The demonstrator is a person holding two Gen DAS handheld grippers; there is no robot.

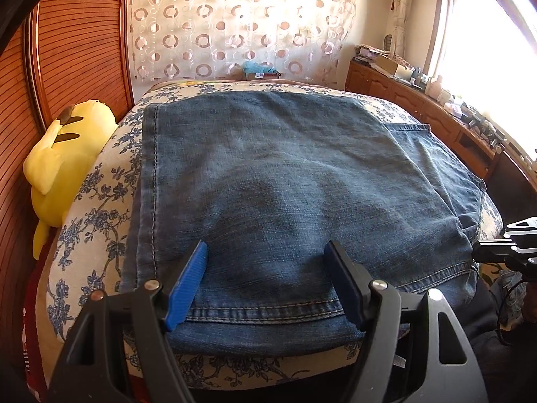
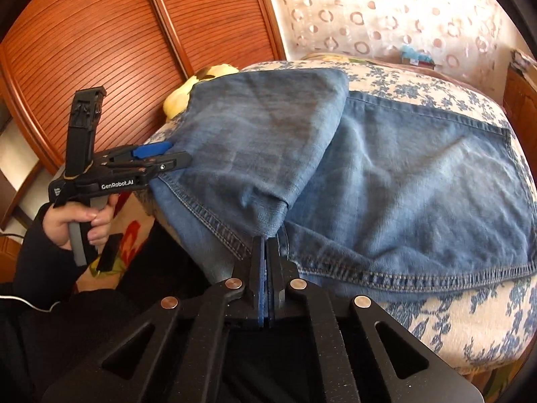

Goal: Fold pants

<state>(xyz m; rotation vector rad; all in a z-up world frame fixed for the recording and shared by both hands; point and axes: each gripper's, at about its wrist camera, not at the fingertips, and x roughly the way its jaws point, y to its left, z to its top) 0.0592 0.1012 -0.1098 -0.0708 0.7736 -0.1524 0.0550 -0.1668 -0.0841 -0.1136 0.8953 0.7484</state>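
Left of the left gripper, a yellow plush toy lies against the wooden wardrobe. Between its spread, empty jaws the folded jeans lie on the floral bed. To its right, the right gripper is clamped on the jeans' near edge.

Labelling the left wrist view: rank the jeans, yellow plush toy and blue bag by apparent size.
1. jeans
2. yellow plush toy
3. blue bag, which is farthest away, so its true size is unsure.
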